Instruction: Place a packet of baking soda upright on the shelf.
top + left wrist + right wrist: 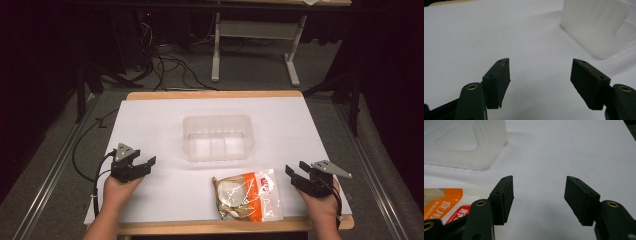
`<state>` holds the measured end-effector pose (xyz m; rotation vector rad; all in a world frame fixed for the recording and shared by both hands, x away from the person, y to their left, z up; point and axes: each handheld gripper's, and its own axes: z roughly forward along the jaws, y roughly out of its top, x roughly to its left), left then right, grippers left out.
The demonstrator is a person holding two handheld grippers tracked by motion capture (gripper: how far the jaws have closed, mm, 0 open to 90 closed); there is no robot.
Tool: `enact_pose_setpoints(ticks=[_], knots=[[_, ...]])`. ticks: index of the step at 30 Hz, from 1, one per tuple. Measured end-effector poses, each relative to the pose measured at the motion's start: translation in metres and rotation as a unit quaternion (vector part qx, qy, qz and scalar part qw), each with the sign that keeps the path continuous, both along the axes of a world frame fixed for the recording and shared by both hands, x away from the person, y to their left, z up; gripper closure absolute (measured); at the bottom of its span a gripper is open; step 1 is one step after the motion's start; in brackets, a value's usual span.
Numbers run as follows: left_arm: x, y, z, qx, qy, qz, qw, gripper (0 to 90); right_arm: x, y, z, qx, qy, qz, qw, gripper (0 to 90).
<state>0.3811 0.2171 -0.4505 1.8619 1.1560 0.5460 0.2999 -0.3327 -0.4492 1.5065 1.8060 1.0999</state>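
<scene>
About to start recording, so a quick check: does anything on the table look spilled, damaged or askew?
Nothing stands out. The clear plastic container sits upright and empty mid-table. The sealed food bag lies flat near the front edge, slightly angled, with no visible spill. The left gripper and right gripper are open and hold nothing.

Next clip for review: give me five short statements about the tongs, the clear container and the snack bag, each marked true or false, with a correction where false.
1. Both tongs, left and right, are open and hold nothing. True.
2. The snack bag lies inside the clear container. False: it lies flat on the white table surface, nearer the person than the container.
3. The bag is closer to the right tongs than to the left. True.
4. The container holds several items. False: it looks empty.
5. The left tongs are touching the container. False: they sit apart from it, with bare surface between.
</scene>
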Motion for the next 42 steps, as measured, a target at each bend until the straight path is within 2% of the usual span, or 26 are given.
enact_pose_setpoints(ticks=[2,8,12,15,16,18,19,20,24,25,26,33,38,39,41,42], knots=[[-0.001,0.000,0.002,-0.008,-0.003,0.002,1.0000,32.2,-0.001,0.000,0.001,0.000,0.000,0.001,1.0000,40.8],[-0.001,0.003,0.002,-0.010,-0.005,0.003,0.9999,31.3,-0.004,-0.002,0.003,0.017,-0.001,0.002,0.9999,40.7],[-0.001,0.000,0.001,-0.006,-0.001,-0.003,1.0000,31.3,-0.010,0.006,0.005,0.028,0.001,0.019,0.9994,39.3],[0.000,-0.003,0.000,-0.001,0.001,-0.010,0.9999,31.3,-0.013,0.017,0.007,0.039,-0.001,0.047,0.9981,38.9],[0.000,-0.003,-0.001,0.001,0.002,-0.011,0.9999,31.3,-0.012,0.027,0.005,0.041,0.010,0.064,0.9970,38.2],[0.000,-0.003,-0.001,0.002,0.003,-0.012,0.9999,31.3,-0.011,0.030,0.004,0.039,0.018,0.068,0.9967,38.0],[0.000,-0.003,-0.001,0.003,0.003,-0.012,0.9999,31.3,-0.006,0.037,-0.001,0.036,0.039,0.082,0.9952,36.7],[0.000,-0.003,-0.001,0.003,0.003,-0.012,0.9999,31.3,-0.006,0.037,-0.001,0.036,0.039,0.082,0.9952,36.7],[0.000,-0.003,-0.001,0.005,0.005,-0.016,0.9998,31.3,0.000,0.044,-0.011,0.038,0.076,0.089,0.9924,35.3],[0.000,-0.004,-0.001,0.005,0.005,-0.018,0.9998,31.3,0.000,0.044,-0.011,0.038,0.076,0.089,0.9924,35.3],[0.000,-0.004,-0.002,0.006,0.008,-0.021,0.9997,31.3,0.001,0.044,-0.014,0.052,0.090,0.093,0.9902,34.7],[0.001,-0.005,-0.003,0.005,0.011,-0.027,0.9996,31.3,0.002,0.044,-0.018,0.061,0.105,0.097,0.9879,34.8],[0.001,-0.005,-0.003,0.005,0.013,-0.026,0.9996,31.3,0.004,0.044,-0.022,0.073,0.119,0.104,0.9848,35.7],[0.001,-0.005,-0.003,0.004,0.013,-0.026,0.9996,31.3,0.004,0.044,-0.022,0.077,0.121,0.106,0.9840,36.8],[0.001,-0.005,-0.003,0.004,0.013,-0.025,0.9996,31.3,0.003,0.043,-0.022,0.089,0.122,0.117,0.9816,46.7],[0.001,-0.005,-0.003,0.004,0.013,-0.025,0.9996,31.3,0.003,0.043,-0.022,0.089,0.122,0.117,0.9816,46.7]])
